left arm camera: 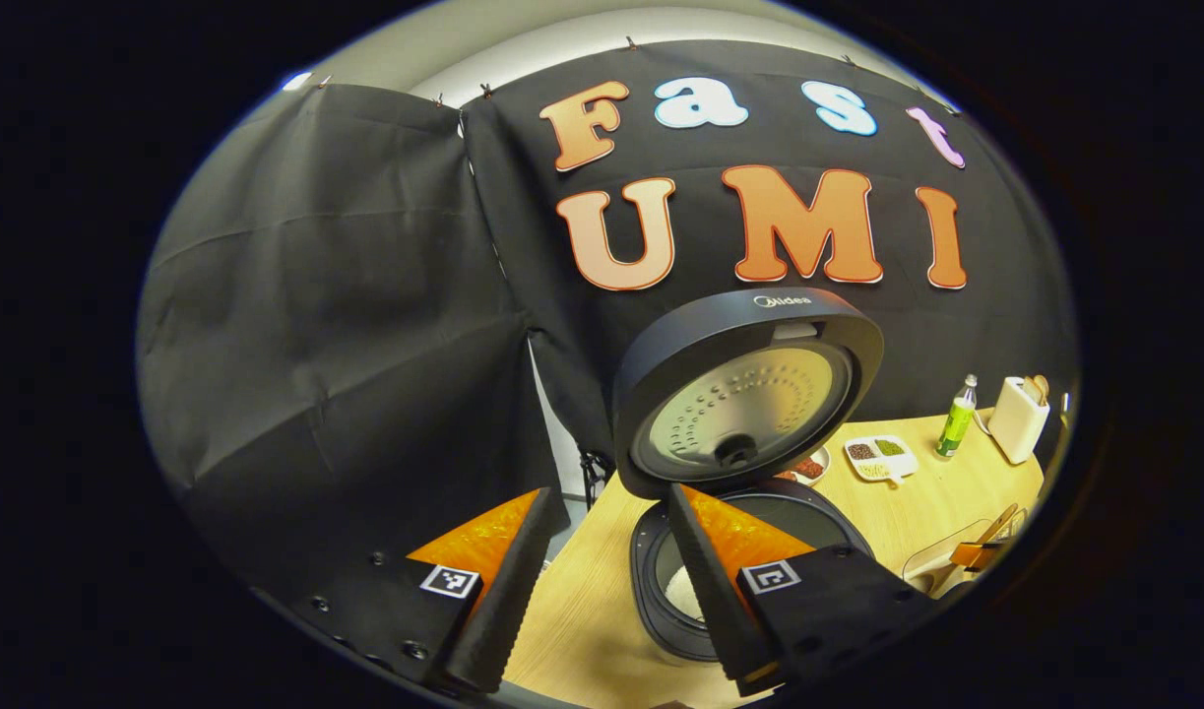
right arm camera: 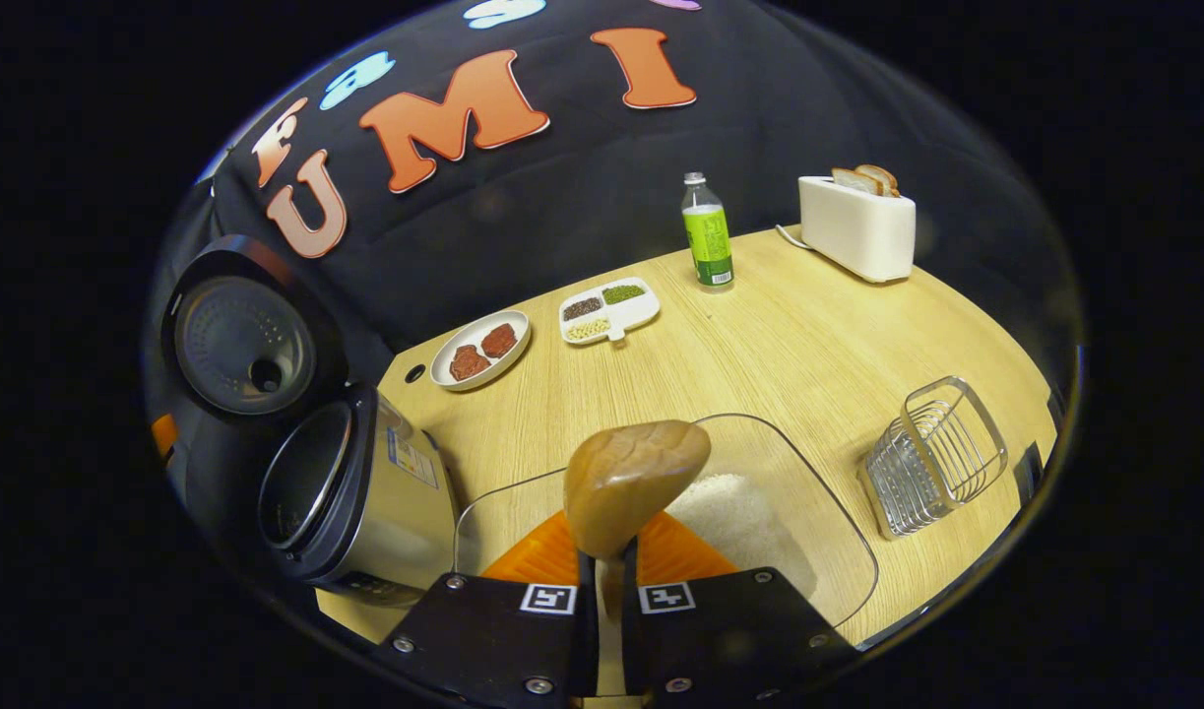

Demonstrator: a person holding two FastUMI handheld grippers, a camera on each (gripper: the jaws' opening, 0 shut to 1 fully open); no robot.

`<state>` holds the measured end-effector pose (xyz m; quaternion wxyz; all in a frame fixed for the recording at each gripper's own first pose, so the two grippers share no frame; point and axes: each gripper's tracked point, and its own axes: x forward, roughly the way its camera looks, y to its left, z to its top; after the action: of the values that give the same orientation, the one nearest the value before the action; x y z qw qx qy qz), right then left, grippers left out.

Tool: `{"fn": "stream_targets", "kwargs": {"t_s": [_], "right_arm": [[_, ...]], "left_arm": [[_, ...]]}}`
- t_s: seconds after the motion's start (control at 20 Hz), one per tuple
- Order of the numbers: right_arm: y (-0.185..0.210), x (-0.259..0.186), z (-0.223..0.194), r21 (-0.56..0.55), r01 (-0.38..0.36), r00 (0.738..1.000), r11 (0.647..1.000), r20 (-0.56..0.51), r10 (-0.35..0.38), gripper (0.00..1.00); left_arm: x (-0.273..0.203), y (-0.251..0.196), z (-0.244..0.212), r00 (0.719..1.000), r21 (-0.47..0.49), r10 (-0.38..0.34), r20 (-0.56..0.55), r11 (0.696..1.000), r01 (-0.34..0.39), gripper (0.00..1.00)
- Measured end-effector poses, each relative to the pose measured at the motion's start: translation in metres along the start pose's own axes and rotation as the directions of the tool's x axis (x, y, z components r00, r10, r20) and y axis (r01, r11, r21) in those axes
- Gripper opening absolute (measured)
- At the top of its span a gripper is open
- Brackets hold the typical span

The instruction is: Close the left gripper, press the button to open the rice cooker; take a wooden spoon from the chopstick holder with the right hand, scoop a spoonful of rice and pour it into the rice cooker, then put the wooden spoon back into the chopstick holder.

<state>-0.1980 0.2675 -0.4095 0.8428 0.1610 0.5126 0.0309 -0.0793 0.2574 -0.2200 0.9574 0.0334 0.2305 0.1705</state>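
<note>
Cooker [right arm camera: 355,492] stands heavy and stable at the table's [right arm camera: 808,335] left, lid [left arm camera: 749,394] up, some rice already in the pot. Glass bowl [right arm camera: 818,492] of rice sits below the right gripper [right arm camera: 606,581], slick and fragile. Spoon [right arm camera: 633,478], light and stiff, is pinched by its handle. Left gripper [left arm camera: 602,581] hangs spread over the cooker. Wire holder [right arm camera: 936,458] waits nearby.

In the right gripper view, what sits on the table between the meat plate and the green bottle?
The divided dish of beans and grains sits between the meat plate and the green bottle, seen in the right gripper view.
</note>
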Motion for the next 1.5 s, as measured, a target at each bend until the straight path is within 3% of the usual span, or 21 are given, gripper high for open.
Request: {"fn": "stream_targets", "kwargs": {"t_s": [0.3, 0.4, 0.6, 0.65, 0.75, 0.85, 0.9, 1.1, 1.25, 1.35, 1.45, 1.5], "right_arm": [[0.025, -0.004, -0.006, 0.051, -0.123, 0.990, 0.991, -0.067, 0.127, 0.09], [0.027, 0.000, -0.009, 0.132, -0.157, 0.981, 0.979, -0.095, 0.171, 0.09], [0.026, 0.009, -0.011, 0.298, -0.214, 0.956, 0.930, -0.133, 0.262, 0.09], [0.026, 0.010, -0.011, 0.317, -0.225, 0.951, 0.921, -0.134, 0.278, 0.09], [0.029, 0.010, -0.012, 0.343, -0.251, 0.939, 0.905, -0.139, 0.314, 0.10], [0.032, 0.014, -0.010, 0.392, -0.268, 0.930, 0.880, -0.132, 0.343, 0.05], [0.029, 0.013, -0.011, 0.406, -0.270, 0.927, 0.873, -0.135, 0.349, 0.09], [0.020, 0.016, -0.008, 0.483, -0.291, 0.912, 0.826, -0.122, 0.393, 0.09], [0.013, 0.018, -0.008, 0.549, -0.301, 0.898, 0.780, -0.111, 0.425, 0.09], [0.006, 0.017, -0.007, 0.580, -0.306, 0.893, 0.755, -0.100, 0.439, 0.09], [-0.003, 0.014, -0.002, 0.623, -0.315, 0.885, 0.716, -0.080, 0.459, 0.09], [-0.007, 0.014, 0.002, 0.648, -0.315, 0.882, 0.693, -0.070, 0.466, 0.09]], "left_arm": [[0.002, 0.004, -0.004, 1.000, -0.018, 0.012, -0.015, 1.000, -0.012, 0.82], [0.002, 0.007, -0.005, 1.000, -0.028, 0.015, -0.023, 0.999, -0.015, 0.82], [0.001, 0.008, -0.007, 0.999, -0.031, 0.019, -0.031, 0.999, -0.020, 0.76], [0.002, 0.008, -0.006, 0.999, -0.028, 0.020, -0.030, 0.999, -0.021, 0.82], [0.001, 0.005, -0.004, 0.999, -0.025, 0.016, -0.027, 1.000, -0.017, 0.76], [-0.001, 0.003, -0.001, 1.000, -0.022, 0.012, -0.024, 1.000, -0.012, 0.76], [-0.001, 0.001, -0.001, 1.000, -0.020, 0.011, -0.021, 1.000, -0.011, 0.82], [-0.002, -0.006, 0.002, 1.000, -0.017, 0.003, -0.019, 1.000, -0.003, 0.82], [-0.003, -0.009, 0.004, 1.000, -0.018, 0.001, -0.018, 1.000, -0.001, 0.82], [-0.003, -0.012, 0.005, 1.000, -0.016, 0.001, -0.019, 1.000, -0.002, 0.75], [-0.003, -0.015, 0.008, 1.000, -0.013, -0.001, -0.017, 1.000, 0.001, 0.76], [-0.003, -0.018, 0.009, 1.000, -0.011, -0.001, -0.014, 1.000, 0.001, 0.82]]}}
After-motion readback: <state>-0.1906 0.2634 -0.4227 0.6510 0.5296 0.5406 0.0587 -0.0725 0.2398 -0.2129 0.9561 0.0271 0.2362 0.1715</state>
